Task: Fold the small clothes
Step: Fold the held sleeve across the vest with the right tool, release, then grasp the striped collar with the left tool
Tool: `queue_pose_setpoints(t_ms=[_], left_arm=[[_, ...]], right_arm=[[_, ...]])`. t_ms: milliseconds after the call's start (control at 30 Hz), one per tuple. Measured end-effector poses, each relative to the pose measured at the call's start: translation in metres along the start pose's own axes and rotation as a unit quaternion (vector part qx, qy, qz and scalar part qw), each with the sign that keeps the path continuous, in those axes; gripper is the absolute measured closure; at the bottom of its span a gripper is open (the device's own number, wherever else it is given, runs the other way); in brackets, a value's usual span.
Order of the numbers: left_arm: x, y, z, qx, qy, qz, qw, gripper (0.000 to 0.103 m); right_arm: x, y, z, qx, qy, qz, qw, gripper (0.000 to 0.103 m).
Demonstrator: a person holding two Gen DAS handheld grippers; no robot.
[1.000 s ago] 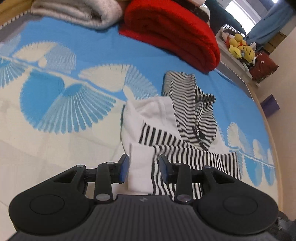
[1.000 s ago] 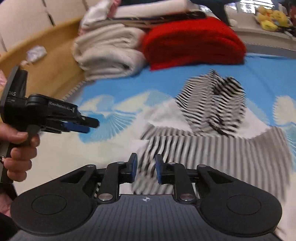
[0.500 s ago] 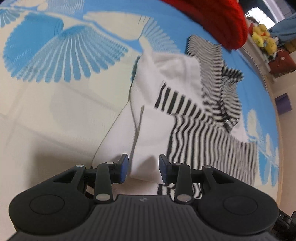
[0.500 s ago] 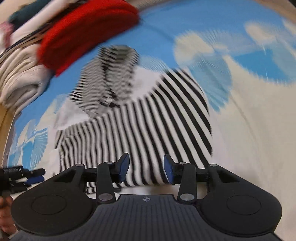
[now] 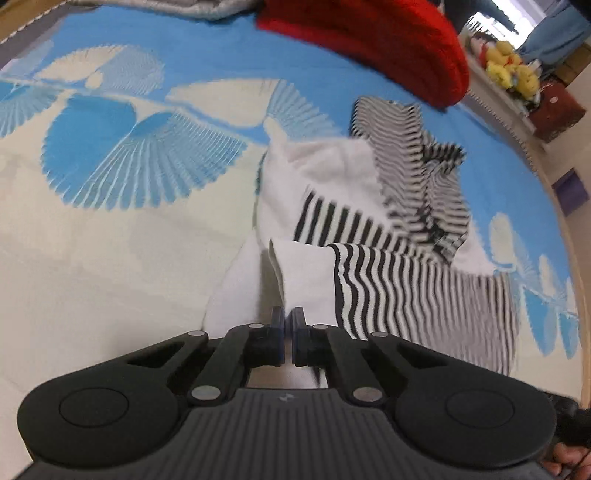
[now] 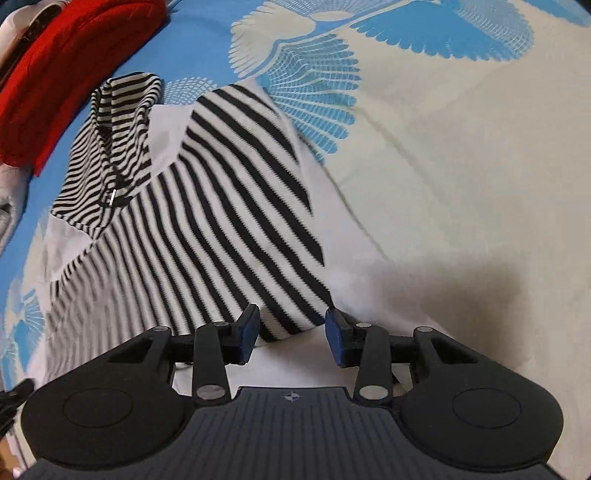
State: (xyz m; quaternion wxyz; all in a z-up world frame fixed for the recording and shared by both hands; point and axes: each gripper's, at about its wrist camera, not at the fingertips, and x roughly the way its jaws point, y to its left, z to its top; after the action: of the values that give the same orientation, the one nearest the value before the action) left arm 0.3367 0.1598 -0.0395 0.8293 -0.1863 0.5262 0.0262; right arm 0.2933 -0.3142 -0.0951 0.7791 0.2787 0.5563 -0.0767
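Observation:
A small black-and-white striped hooded garment (image 5: 399,266) with white panels lies on the blue and cream bedspread (image 5: 110,229). My left gripper (image 5: 287,325) is shut on the garment's near white edge (image 5: 306,280), which stands up in a fold in front of the pads. In the right wrist view the garment (image 6: 207,206) lies spread out, its hood (image 6: 118,125) at the far left. My right gripper (image 6: 291,332) is open, its pads on either side of the striped hem corner (image 6: 295,314).
A folded red blanket (image 5: 369,44) and grey folded towels (image 5: 207,7) lie at the far edge of the bed. Yellow plush toys (image 5: 509,70) sit on a shelf to the far right. The red blanket also shows in the right wrist view (image 6: 59,77).
My left gripper has closed on the garment's white edge. My right gripper has swung over to the striped hem and opened wider.

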Motion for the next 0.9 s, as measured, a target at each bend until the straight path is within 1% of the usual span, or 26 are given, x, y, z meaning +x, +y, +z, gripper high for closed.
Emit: queue_pose_setpoints(t_ms=[33,67,100,133,167,200,233,267,300,333,400,433,500,533,567,600,633,700,733,800,900], left_arm=[[0.006,-0.001,-0.002,0.006,0.016,0.006,0.9998,0.099],[0.008,-0.005,-0.003,0.019,0.02,0.018,0.9995,0.099],[0.005,-0.01,-0.004,0.038,0.003,0.039,0.9985,0.099],[0.0,-0.016,-0.004,0.056,-0.018,0.049,0.997,0.095],[-0.004,-0.022,-0.004,0.068,-0.032,0.044,0.9962,0.094],[-0.006,-0.027,-0.004,0.078,-0.04,0.028,0.9957,0.086],[-0.005,-0.033,-0.006,0.09,-0.04,0.011,0.9951,0.078],[0.001,-0.038,-0.01,0.104,-0.03,-0.002,0.9941,0.075],[0.01,-0.041,-0.014,0.113,-0.015,-0.005,0.9935,0.072],[0.021,-0.042,-0.018,0.115,0.004,-0.004,0.9933,0.072],[0.047,-0.036,-0.026,0.107,0.054,0.009,0.9928,0.072],[0.055,-0.033,-0.029,0.101,0.069,0.014,0.9924,0.071],[0.053,-0.031,-0.028,0.096,0.065,0.017,0.9932,0.069],[0.048,-0.035,-0.025,0.103,0.058,0.022,0.9928,0.069],[0.039,-0.04,-0.021,0.112,0.039,0.019,0.9927,0.069],[0.031,-0.045,-0.018,0.118,0.024,0.014,0.9926,0.065],[0.025,-0.048,-0.016,0.121,0.01,0.008,0.9926,0.062],[0.014,-0.053,-0.011,0.114,-0.016,0.003,0.9933,0.062],[0.01,-0.055,-0.01,0.114,-0.032,0.007,0.9929,0.062],[0.001,-0.06,-0.007,0.123,-0.067,0.018,0.99,0.062],[-0.014,-0.069,0.003,0.139,-0.124,0.029,0.9821,0.061]], right_arm=[[-0.003,0.001,0.0,-0.002,-0.002,-0.003,1.0,0.062],[-0.008,0.004,-0.001,-0.009,-0.01,-0.008,1.0,0.062],[-0.014,0.008,-0.001,-0.021,-0.022,-0.017,0.999,0.062],[-0.02,0.013,-0.002,-0.036,-0.037,-0.025,0.998,0.062],[-0.024,0.017,-0.002,-0.047,-0.05,-0.028,0.997,0.061],[-0.029,0.021,-0.001,-0.055,-0.064,-0.021,0.996,0.061],[-0.031,0.024,-0.001,-0.06,-0.074,-0.007,0.995,0.061],[-0.033,0.027,0.0,-0.068,-0.081,0.008,0.994,0.061],[-0.031,0.03,0.0,-0.078,-0.086,0.014,0.993,0.061],[-0.028,0.033,0.0,-0.088,-0.087,0.014,0.992,0.061],[-0.013,0.033,0.002,-0.09,-0.068,0.0,0.994,0.06],[-0.006,0.031,0.002,-0.084,-0.051,-0.012,0.995,0.06],[0.009,0.026,0.001,-0.078,-0.017,-0.045,0.996,0.061],[0.01,0.027,0.001,-0.076,-0.011,-0.047,0.996,0.061],[0.007,0.028,0.002,-0.075,-0.016,-0.045,0.996,0.061],[0.001,0.032,0.003,-0.081,-0.027,-0.039,0.996,0.061],[-0.007,0.036,0.004,-0.092,-0.041,-0.031,0.994,0.061],[-0.023,0.043,0.007,-0.117,-0.075,-0.015,0.99,0.06],[-0.03,0.045,0.008,-0.126,-0.091,-0.012,0.988,0.06],[-0.039,0.048,0.01,-0.138,-0.117,-0.016,0.983,0.06],[-0.054,0.051,0.014,-0.15,-0.148,-0.008,0.978,0.06]])
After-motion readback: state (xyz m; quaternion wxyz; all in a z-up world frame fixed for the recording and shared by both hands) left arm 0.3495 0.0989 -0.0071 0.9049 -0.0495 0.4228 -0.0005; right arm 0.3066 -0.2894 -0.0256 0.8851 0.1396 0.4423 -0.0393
